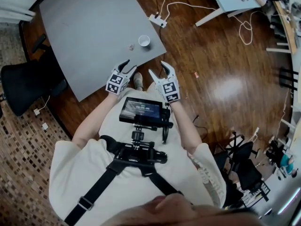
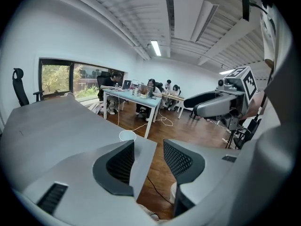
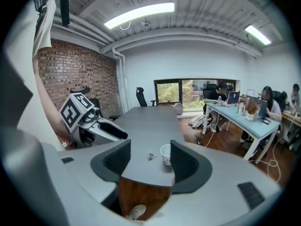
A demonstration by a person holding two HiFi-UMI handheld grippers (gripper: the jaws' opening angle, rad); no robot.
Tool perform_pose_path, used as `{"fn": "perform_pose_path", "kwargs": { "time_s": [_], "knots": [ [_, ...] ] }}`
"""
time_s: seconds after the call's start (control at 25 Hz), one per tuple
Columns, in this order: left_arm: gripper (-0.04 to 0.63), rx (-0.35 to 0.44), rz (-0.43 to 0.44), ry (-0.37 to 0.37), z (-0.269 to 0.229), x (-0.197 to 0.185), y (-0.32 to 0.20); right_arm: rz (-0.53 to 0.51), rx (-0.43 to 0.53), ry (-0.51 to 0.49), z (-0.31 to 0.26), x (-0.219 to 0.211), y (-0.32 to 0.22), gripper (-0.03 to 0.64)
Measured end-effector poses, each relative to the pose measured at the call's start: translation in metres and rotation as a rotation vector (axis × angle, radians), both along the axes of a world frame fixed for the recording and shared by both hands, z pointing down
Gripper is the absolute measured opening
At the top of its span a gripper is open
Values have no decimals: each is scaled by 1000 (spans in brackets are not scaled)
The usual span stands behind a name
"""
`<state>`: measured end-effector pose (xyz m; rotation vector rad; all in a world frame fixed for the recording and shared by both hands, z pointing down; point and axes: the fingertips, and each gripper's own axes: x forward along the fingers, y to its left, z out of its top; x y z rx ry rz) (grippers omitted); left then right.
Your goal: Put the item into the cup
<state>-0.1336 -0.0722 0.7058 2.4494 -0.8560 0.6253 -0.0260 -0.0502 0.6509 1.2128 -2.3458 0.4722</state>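
A white paper cup [image 1: 144, 41] stands upright near the near-right corner of the grey table [image 1: 94, 27]. A small pale item [image 1: 131, 46] lies on the table just left of the cup. The right gripper view shows the cup [image 3: 165, 154] and the item [image 3: 151, 156] ahead between the jaws, some way off. In the left gripper view the cup [image 2: 127, 135] shows beyond the jaws. My left gripper [image 1: 127, 68] and right gripper [image 1: 159, 70] hover off the table's near edge, both open and empty. Each gripper sees the other, the left gripper [image 3: 96, 125] and the right gripper [image 2: 221, 102].
A black office chair [image 1: 26, 86] stands left of the table. A white power strip [image 1: 157, 20] and cables lie on the wooden floor beyond the table. Other desks with seated people [image 2: 150, 89] are across the room. Chairs [image 1: 244, 168] stand at the right.
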Motion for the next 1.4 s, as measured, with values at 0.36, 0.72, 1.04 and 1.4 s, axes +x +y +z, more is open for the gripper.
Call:
{"fn": "perform_pose_path", "kwargs": {
  "time_s": [0.36,0.72,1.04,1.4],
  "knots": [
    [196,-53,-57,-60,47,1,-43,-1,-26,1,11,13,-37,278],
    [196,-149,-219,-180,119,-13,-106,-76,-80,21,35,49,-92,278],
    [196,-150,-182,-292,157,-19,-116,-141,-91,65,26,48,-117,278],
    [163,-202,-184,-355,196,-39,-114,-181,-93,92,20,40,-120,278]
  ]
}}
